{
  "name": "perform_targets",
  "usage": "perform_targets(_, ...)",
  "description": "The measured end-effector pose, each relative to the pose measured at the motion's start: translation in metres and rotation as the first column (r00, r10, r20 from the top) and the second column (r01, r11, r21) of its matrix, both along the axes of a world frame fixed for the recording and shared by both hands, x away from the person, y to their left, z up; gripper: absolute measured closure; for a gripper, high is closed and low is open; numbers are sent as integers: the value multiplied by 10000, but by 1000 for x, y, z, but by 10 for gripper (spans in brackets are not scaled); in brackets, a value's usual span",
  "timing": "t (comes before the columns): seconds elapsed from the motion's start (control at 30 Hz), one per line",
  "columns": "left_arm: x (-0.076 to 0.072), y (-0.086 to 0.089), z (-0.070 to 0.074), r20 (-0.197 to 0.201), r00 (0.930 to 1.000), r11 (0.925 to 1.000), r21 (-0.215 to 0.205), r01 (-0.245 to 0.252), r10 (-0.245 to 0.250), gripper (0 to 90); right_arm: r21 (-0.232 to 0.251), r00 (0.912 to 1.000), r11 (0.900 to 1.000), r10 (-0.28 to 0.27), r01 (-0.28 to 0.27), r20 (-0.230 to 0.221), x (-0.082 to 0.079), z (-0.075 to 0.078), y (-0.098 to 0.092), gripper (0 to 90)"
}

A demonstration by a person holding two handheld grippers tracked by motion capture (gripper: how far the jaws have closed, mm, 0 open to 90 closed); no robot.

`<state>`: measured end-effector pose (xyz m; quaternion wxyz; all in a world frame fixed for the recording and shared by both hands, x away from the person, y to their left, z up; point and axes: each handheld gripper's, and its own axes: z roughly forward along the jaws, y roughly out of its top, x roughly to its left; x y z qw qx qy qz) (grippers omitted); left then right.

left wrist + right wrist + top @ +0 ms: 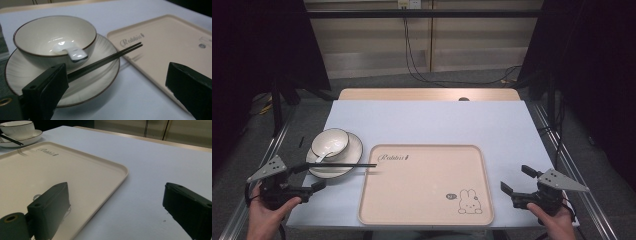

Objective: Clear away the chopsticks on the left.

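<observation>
A white bowl [330, 143] with a dark rim sits on a matching plate [353, 152] at the table's left, and a white spoon [72, 53] lies in the bowl. Black chopsticks [347, 165] lie across the plate's near side, their tips reaching over the edge of a beige rabbit tray [427, 190]. My left gripper [310, 176] is open just left of the plate, one jaw by the chopsticks' thick end [82, 70], nothing between the jaws. My right gripper [517, 180] stands open off the tray's right edge [120, 177], over bare table.
The tray holds nothing. The pale table top [432, 120] stretches bare behind the tray and to its right. A wooden strip [427, 94] runs along the far edge. Metal rails flank the table, with dark curtains and cables beyond.
</observation>
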<state>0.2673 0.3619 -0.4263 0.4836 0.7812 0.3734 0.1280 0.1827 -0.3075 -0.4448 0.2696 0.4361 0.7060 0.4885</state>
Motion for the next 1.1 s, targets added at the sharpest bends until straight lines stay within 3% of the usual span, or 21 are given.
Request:
perform_targets(0.07, 8, 4, -3, -45, 10000, 9987, 514, -4, 6, 54, 7, 10000, 10000, 16, -16, -12, 1, 0, 0, 70)
perform_targets(0.2, 16, 7, -5, -123, 9998, 9977, 666, 141, -133, 156, -15, 10000, 10000, 23, -23, 32, 1, 0, 0, 70)
perform_targets(0.27, 20, 9, -7, 127, 9999, 9949, 1012, 53, -66, 228, -8, 10000, 10000, 57, -57, -2, 1, 0, 0, 70)
perform_targets(0.43, 25, 13, -10, 173, 9995, 9927, 1177, 257, -279, 412, 9, 10000, 10000, 62, -62, 25, 1, 0, 0, 71)
perform_targets(0.57, 30, 15, -13, 200, 9993, 9901, 1368, 300, -331, 477, -1, 10000, 10000, 86, -86, -11, 1, 0, 0, 72)
perform_targets(0.73, 41, 17, -16, -233, 9994, 9928, 1171, 271, -246, 480, 45, 10000, 10000, 41, -41, -40, 1, -1, 0, 75)
perform_targets(0.77, 41, 17, -16, -233, 9994, 9928, 1171, 271, -246, 486, 50, 10000, 10000, 34, -34, -43, 1, -1, 0, 75)
perform_targets(0.83, 44, 15, -19, -178, 9994, 9866, 1602, 310, -285, 488, 31, 10000, 10000, 31, -31, -49, 1, -1, 0, 75)
perform_targets(1.1, 49, 15, -18, 133, 9988, 9796, 1963, 440, -475, 607, 54, 10000, 10000, 28, -28, -22, 1, 0, 0, 75)
